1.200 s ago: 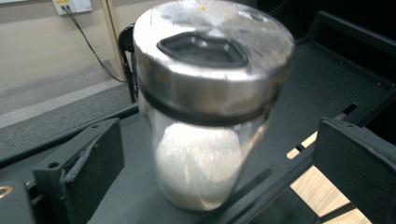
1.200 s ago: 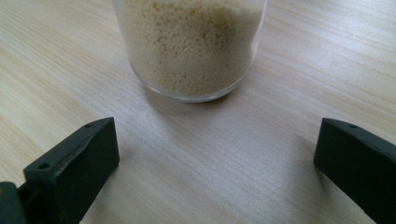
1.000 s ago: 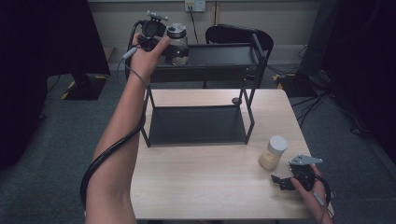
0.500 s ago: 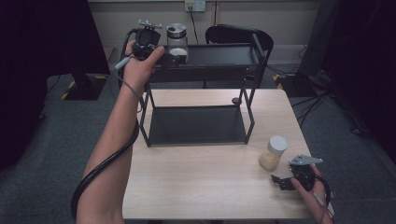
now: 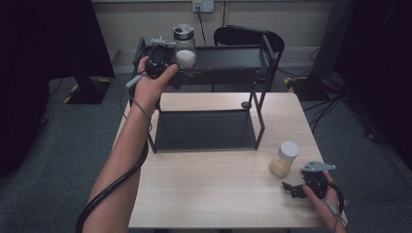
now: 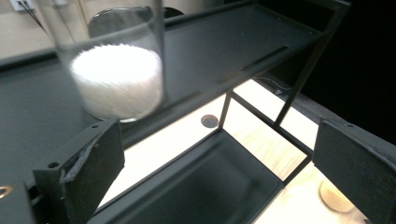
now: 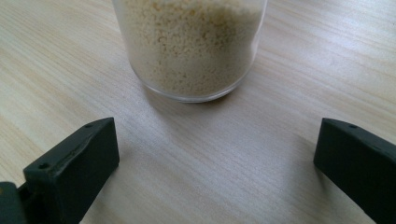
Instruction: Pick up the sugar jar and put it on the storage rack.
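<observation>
Since 1 second earlier, left gripper (image 5: 158, 57) had drawn back from the glass jar of white granules (image 5: 184, 46) toward the left end of the rack's top shelf (image 5: 228, 56); right gripper (image 5: 302, 186) and the jar beside it had not shifted. Item 1: glass jar of white granules, metal lid, upright on the top shelf of the black metal rack, just right of the left gripper and free of it. In the left gripper view the jar (image 6: 116, 70) stood ahead of the jaws, outside the gap, toward the left-hand jaw; jaws wide apart, nothing between them. Item 2: small jar of tan granules (image 5: 284, 158), white lid, upright on the wooden table (image 5: 214, 194) in front of the rack's right end. In the right gripper view this jar (image 7: 191, 46) stood just ahead of the jaws, apart from both; jaws wide apart, bare tabletop between them. Item 3: right gripper, held low near the table's right front corner, near the tan jar. Item 4: rack's lower shelf (image 5: 204, 130), bare dark tray.
</observation>
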Available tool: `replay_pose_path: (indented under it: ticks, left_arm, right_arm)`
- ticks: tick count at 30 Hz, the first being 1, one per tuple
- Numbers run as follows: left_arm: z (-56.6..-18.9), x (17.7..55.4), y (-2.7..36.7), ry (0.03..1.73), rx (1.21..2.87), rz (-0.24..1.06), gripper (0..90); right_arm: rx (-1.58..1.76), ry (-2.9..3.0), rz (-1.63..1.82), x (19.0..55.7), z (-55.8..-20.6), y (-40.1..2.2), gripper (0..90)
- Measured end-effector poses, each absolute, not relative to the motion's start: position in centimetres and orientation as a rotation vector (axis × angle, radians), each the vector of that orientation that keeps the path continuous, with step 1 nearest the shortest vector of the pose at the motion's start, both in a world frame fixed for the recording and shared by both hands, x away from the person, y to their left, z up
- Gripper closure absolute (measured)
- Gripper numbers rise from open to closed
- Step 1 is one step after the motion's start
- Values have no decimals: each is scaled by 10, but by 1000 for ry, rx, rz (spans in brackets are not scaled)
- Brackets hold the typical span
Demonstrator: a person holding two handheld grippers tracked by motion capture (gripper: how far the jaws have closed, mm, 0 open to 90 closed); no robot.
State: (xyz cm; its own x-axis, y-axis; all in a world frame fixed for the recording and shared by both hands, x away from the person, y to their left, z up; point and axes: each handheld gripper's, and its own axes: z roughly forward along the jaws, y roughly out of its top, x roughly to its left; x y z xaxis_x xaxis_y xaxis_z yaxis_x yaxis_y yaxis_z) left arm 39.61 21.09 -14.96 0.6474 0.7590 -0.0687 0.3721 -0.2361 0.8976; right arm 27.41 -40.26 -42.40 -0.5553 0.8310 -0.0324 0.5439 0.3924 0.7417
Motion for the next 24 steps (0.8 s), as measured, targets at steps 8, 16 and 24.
replay_pose_path:
  ticks: [8, 16, 24]
  left_arm:
    - [-171, 391, 209, 882, 1833, 437, 19]
    - [-184, 385, 206, 871, 1827, 434, 19]
    - [-197, 381, 206, 862, 1818, 409, 20]
  right_arm:
    - [1185, 2256, 979, 274, -424, -403, 0]
    - [1184, 2256, 979, 274, -424, -403, 0]
    - [1183, 2257, 980, 274, -424, -403, 0]
